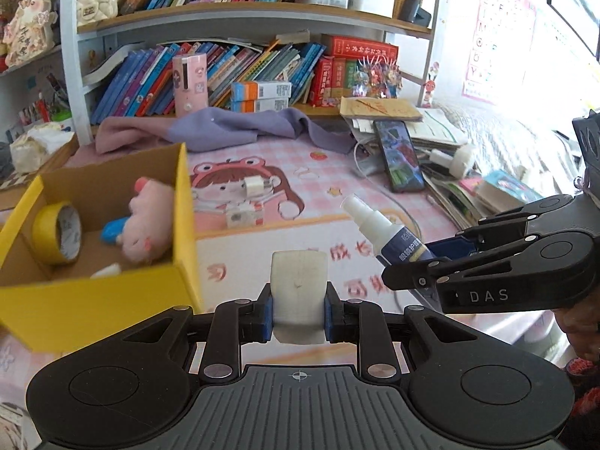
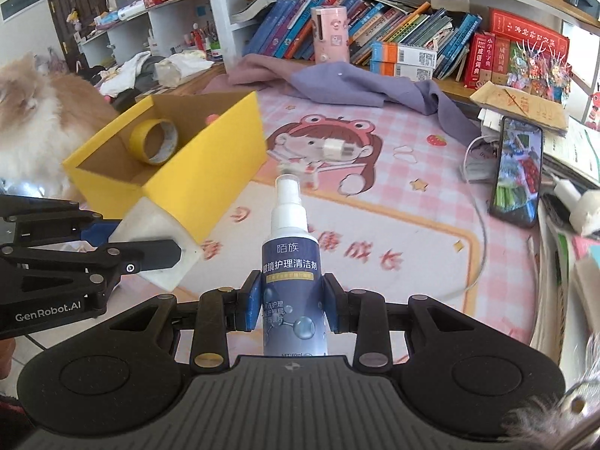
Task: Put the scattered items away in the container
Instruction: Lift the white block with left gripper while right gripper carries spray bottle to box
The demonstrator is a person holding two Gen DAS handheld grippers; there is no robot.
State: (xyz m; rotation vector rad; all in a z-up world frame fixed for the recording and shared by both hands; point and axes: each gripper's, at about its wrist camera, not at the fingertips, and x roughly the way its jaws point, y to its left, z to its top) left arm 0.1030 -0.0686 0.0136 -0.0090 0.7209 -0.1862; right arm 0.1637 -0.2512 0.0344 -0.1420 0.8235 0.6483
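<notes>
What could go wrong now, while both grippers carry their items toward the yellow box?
1. The left gripper and right gripper are close together, so the white block and spray bottle might collide above the yellow box.
2. A cat sits right behind the box and could get in the way.

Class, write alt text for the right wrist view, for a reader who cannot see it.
The right gripper grips a blue-labelled spray bottle above a pink cartoon desk mat. To its left the left gripper holds a white block beside an open yellow box containing a roll of yellow tape.
</notes>
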